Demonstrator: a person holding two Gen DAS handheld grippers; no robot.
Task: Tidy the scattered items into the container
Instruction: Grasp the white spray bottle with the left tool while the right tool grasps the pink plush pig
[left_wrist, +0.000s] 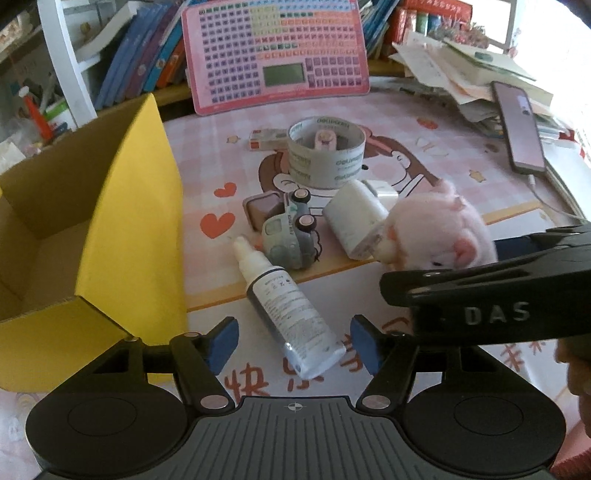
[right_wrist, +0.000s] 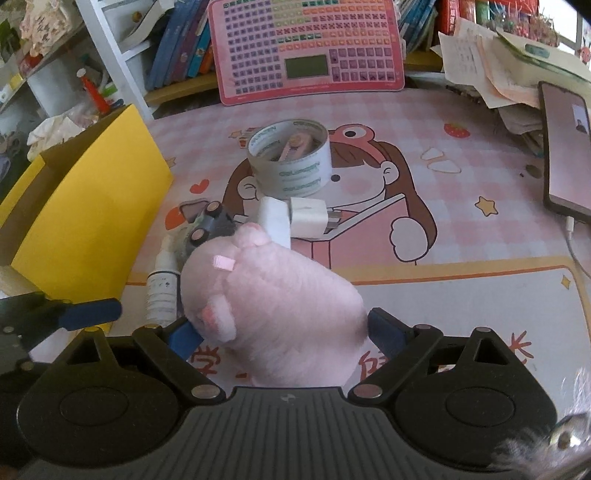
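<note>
A yellow cardboard box (left_wrist: 129, 221) stands open at the left; it also shows in the right wrist view (right_wrist: 88, 218). My left gripper (left_wrist: 295, 345) is open, its blue pads on either side of the base of a lying spray bottle (left_wrist: 291, 314). My right gripper (right_wrist: 284, 334) has its pads against both sides of a pink plush pig (right_wrist: 280, 310), which also shows in the left wrist view (left_wrist: 443, 232). A toy car (left_wrist: 291, 232), a white tube (left_wrist: 354, 218), a white charger (right_wrist: 308, 216) and a tape roll (left_wrist: 325, 155) lie on the mat.
A pink keyboard toy (left_wrist: 277, 55) leans against books at the back. A phone (left_wrist: 519, 127) on a cable and a paper stack (left_wrist: 461, 66) lie at the right. A small box (left_wrist: 267, 139) sits behind the tape roll. Shelves with clutter stand at the left.
</note>
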